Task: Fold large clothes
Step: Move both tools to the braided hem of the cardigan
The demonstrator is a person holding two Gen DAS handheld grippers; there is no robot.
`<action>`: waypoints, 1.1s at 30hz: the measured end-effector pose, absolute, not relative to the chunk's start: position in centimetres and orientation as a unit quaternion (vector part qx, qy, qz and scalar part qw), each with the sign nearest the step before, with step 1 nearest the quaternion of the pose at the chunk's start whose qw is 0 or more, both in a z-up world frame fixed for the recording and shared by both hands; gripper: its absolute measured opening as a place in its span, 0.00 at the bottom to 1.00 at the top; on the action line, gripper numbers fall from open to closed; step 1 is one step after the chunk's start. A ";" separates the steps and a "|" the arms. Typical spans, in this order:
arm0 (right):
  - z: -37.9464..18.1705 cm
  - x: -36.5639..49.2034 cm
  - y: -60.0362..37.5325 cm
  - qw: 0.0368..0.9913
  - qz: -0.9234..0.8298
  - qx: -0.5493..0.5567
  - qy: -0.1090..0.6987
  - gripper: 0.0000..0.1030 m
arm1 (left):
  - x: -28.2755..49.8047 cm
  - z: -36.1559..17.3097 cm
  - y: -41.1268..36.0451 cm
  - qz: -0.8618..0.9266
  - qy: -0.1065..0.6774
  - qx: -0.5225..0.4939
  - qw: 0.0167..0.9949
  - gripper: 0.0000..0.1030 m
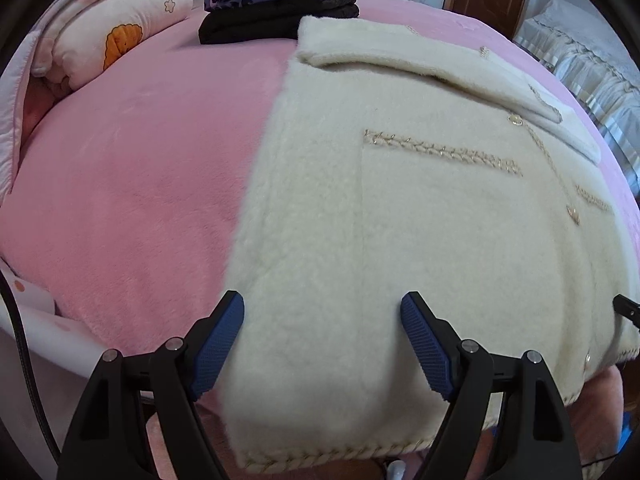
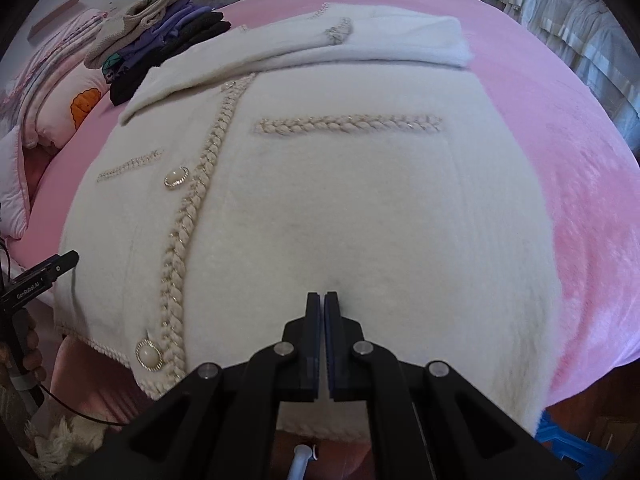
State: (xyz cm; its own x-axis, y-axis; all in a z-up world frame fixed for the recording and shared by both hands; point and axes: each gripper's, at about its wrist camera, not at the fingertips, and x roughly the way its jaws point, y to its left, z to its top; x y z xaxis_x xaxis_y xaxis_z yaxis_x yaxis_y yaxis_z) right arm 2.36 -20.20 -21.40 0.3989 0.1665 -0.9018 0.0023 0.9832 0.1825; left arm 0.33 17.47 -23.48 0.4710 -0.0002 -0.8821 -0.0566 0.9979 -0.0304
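Note:
A cream fleece jacket (image 1: 360, 220) with braided trim lies flat on the pink bed, its sleeves folded across the chest. It also shows in the right wrist view (image 2: 340, 208). My left gripper (image 1: 322, 308) is open and empty, its blue pads (image 1: 218, 346) spread above the jacket's lower left part near the hem. My right gripper (image 2: 323, 300) is shut, with its tips on the fleece of the jacket's lower right panel; no cloth shows between the fingers. The left gripper's tip (image 2: 48, 270) shows at the jacket's left edge.
A stack of folded clothes (image 1: 276, 0) sits at the far side of the pink bed (image 1: 140, 180). A pink quilt with an orange print (image 1: 116, 32) lies far left. A second bed with a grey frilled cover (image 2: 568, 32) stands to the right.

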 end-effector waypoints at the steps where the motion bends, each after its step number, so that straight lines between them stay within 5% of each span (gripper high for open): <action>1: -21.4 1.7 -20.8 0.832 0.046 0.076 0.547 0.02 | -0.1 -23.6 17.9 0.017 0.515 -0.026 0.857 0.78; 12: -19.5 -2.9 -27.2 0.838 0.029 0.082 0.538 0.02 | -3.8 -23.3 24.1 0.015 0.526 -0.078 0.847 0.78; 18: -19.0 -3.6 -29.4 0.834 0.059 0.105 0.539 0.25 | -4.5 -23.7 26.1 -0.026 0.532 -0.112 0.839 0.78; 33: -21.6 -4.0 -33.4 0.813 0.042 0.167 0.556 0.27 | -4.8 -27.3 24.6 -0.101 0.578 -0.111 0.802 0.77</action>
